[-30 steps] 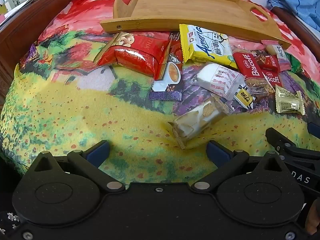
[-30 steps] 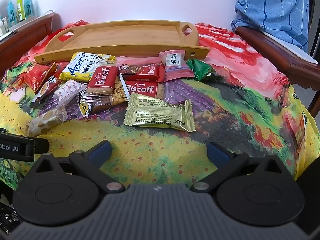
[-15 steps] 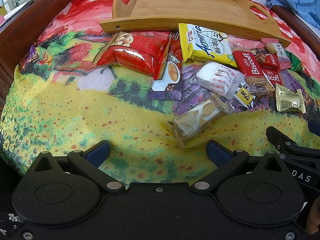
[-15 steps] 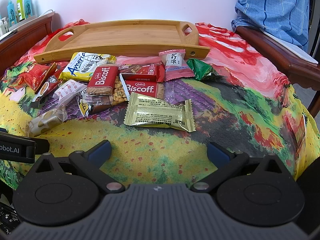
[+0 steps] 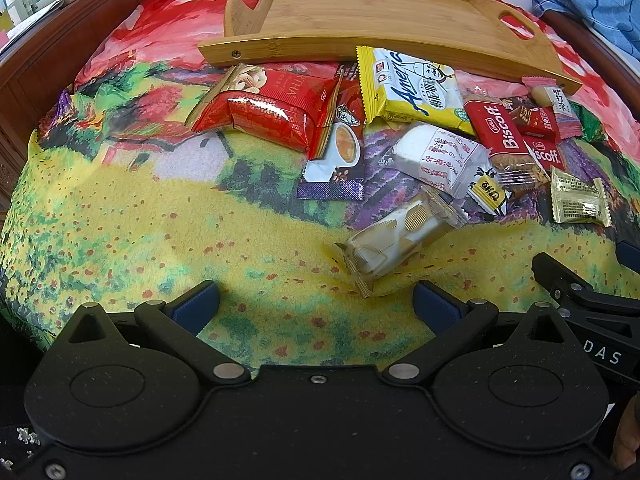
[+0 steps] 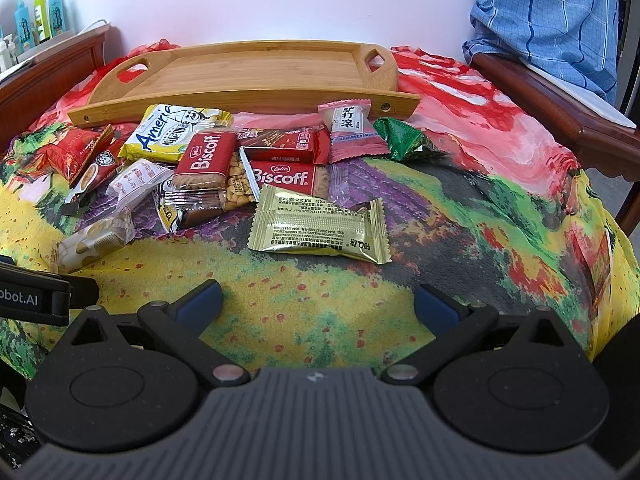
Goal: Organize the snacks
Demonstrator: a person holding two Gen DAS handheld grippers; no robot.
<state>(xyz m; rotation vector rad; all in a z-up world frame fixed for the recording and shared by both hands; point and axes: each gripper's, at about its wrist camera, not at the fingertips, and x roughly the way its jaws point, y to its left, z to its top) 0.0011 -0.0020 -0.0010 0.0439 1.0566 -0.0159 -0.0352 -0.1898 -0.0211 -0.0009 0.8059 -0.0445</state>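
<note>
Hovering low, both jaws spread wide and empty: left hand-held gripper (image 5: 316, 300) faces the pale wafer pack (image 5: 396, 240), right hand-held gripper (image 6: 316, 304) the gold pack (image 6: 320, 226). Light, crinkly, slippery wrappers, probably best pinched across the middle. Beyond, Biscoff packs (image 6: 206, 160) overlap, crowding the tray (image 6: 256, 68), bare.

Wall: plain white wall (image 6: 280, 0).
Left: dark wooden ledge (image 6: 52, 68) with bottles (image 6: 36, 16).
Right: blue checked cloth (image 6: 552, 20) over wooden furniture (image 6: 560, 108).
</note>
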